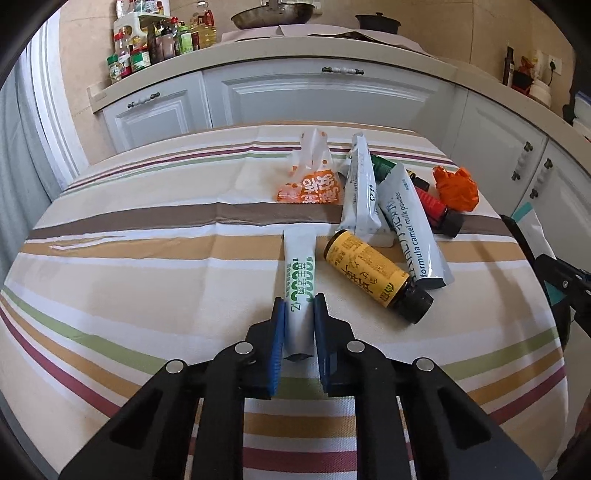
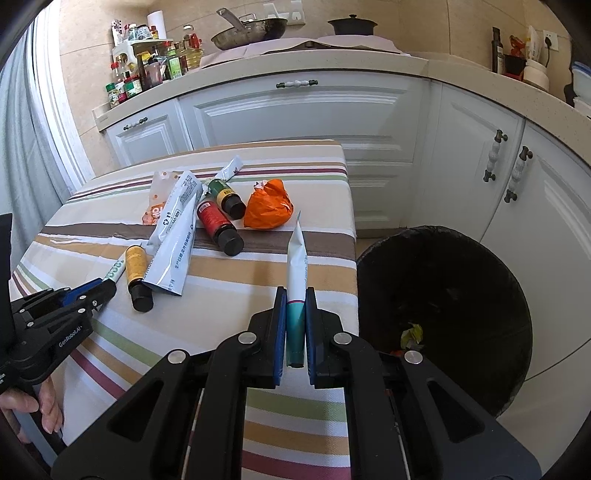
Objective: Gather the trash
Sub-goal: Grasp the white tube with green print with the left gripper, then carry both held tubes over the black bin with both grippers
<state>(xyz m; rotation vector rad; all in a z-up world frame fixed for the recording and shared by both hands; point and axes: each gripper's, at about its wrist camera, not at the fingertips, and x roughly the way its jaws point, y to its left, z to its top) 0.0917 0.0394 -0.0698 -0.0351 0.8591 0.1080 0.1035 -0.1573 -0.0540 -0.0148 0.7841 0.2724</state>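
Note:
My left gripper (image 1: 300,302) is shut on the near end of a white sachet with green print (image 1: 300,266), which lies flat on the striped tablecloth (image 1: 147,258). The right wrist view shows that gripper (image 2: 107,286) at the left, beside a yellow bottle (image 2: 135,264). My right gripper (image 2: 295,291) is shut on a white-and-teal sachet (image 2: 297,258), held above the table's right edge. A black-lined trash bin (image 2: 461,280) stands on the floor just right of it. More trash lies in a pile: two grey milk-powder sachets (image 1: 410,221), a red bottle (image 2: 216,223), a green bottle (image 2: 223,194), a crumpled orange bag (image 2: 269,208).
An orange-and-white plastic bag (image 1: 310,184) lies at the far side of the pile. White cabinets (image 2: 303,110) and a counter with condiment bottles (image 2: 147,70) and a pan (image 2: 251,31) stand behind the table. A hand (image 2: 44,402) grips the left tool.

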